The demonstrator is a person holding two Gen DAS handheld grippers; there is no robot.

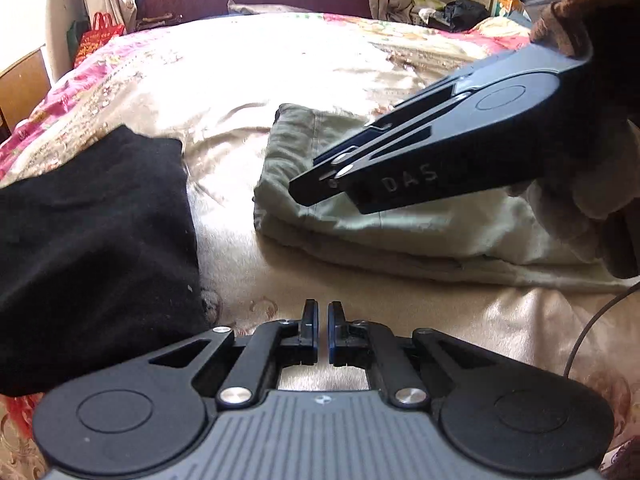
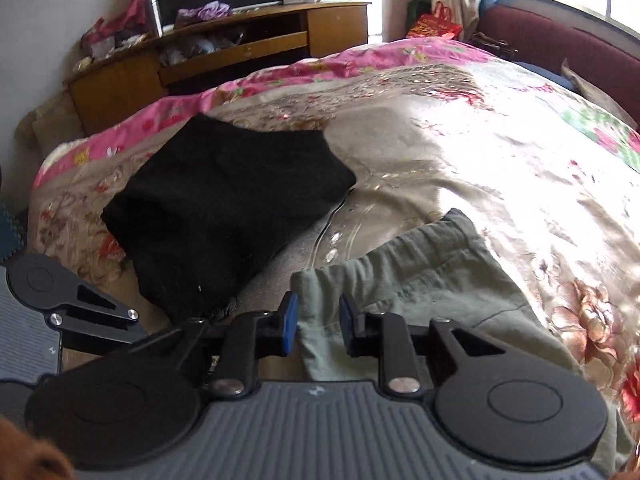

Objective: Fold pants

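Now green pants (image 1: 400, 216) folded, long axis crosswise (left claw (image 1: 323, 330) closed, right claw (image 2: 318, 322) parted).

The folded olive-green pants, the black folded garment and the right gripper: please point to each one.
Folded olive-green pants (image 1: 360, 208): left wrist view, top layer.
Black folded garment (image 2: 224, 208): right wrist view, its middle.
Right gripper (image 2: 318, 326): right wrist view, between fingertips.

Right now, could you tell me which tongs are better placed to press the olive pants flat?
Probably the right tongs: they are open and sit over the folded olive pants. The left tongs are nearly closed over bare bedspread, short of the pants and beside the black garment.
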